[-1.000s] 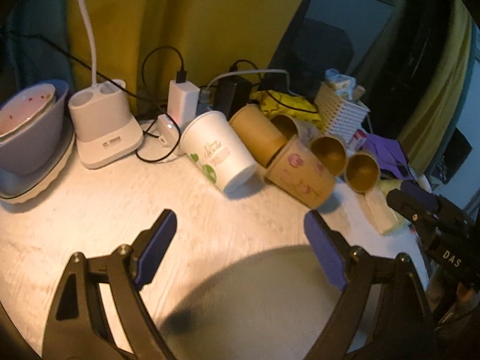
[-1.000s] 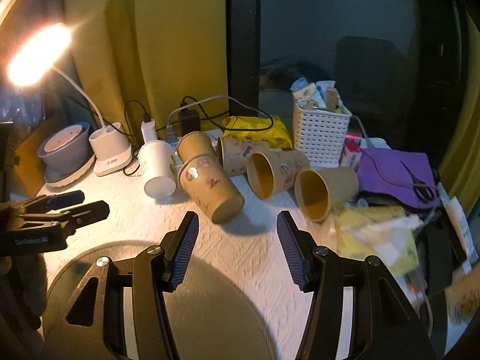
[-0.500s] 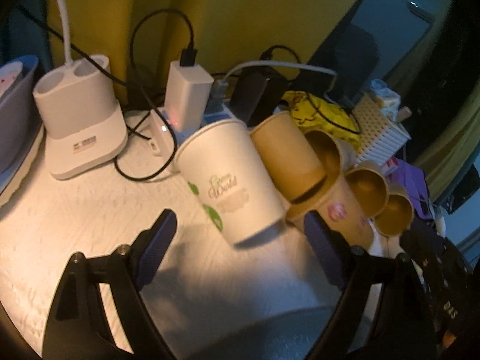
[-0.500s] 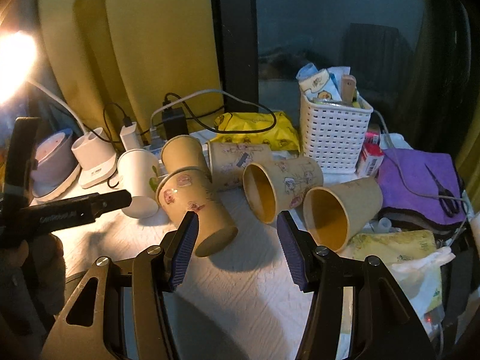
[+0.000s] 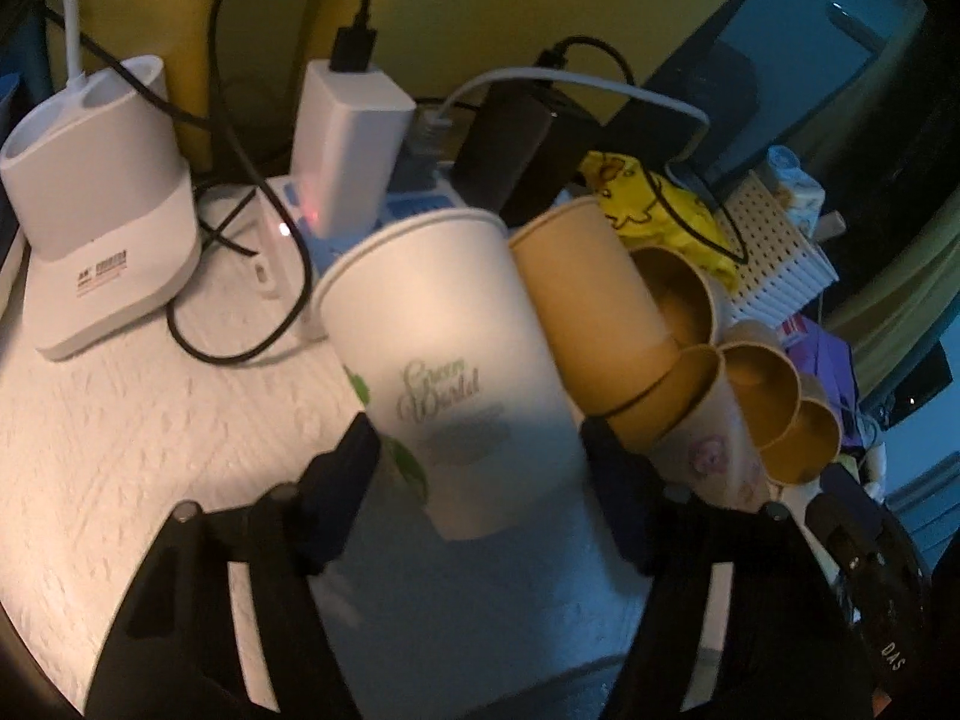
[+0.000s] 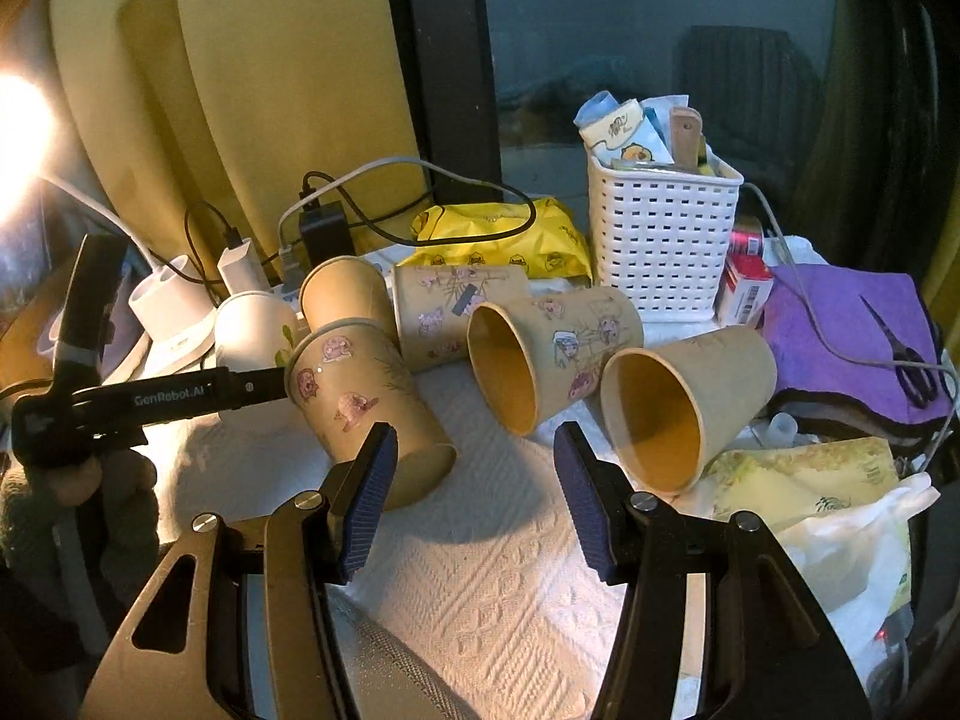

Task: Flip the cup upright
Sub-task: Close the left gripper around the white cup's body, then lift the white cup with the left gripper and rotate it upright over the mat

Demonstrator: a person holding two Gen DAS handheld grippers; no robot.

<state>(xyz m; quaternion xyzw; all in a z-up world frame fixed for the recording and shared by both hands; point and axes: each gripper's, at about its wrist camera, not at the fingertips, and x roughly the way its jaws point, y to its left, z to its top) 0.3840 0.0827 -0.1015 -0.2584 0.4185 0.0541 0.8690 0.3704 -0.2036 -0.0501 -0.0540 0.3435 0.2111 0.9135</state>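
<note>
White paper towel holds 6 tipped cups (crowded); left gripper, spread wide, frames the white paper cup; next squeeze. Right gripper hangs spread, empty.

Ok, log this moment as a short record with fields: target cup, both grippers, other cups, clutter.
target: white paper cup, lying on its side, printed "Green World"
left gripper: open, fingers either side of the white cup; contact unclear
right gripper: open, holding nothing, over the paper-towel surface
other cups: brown stickered cup beside the right gripper's left finger; two open-mouthed brown cups, all on their sides
clutter: white basket, yellow packet, scissors
</note>
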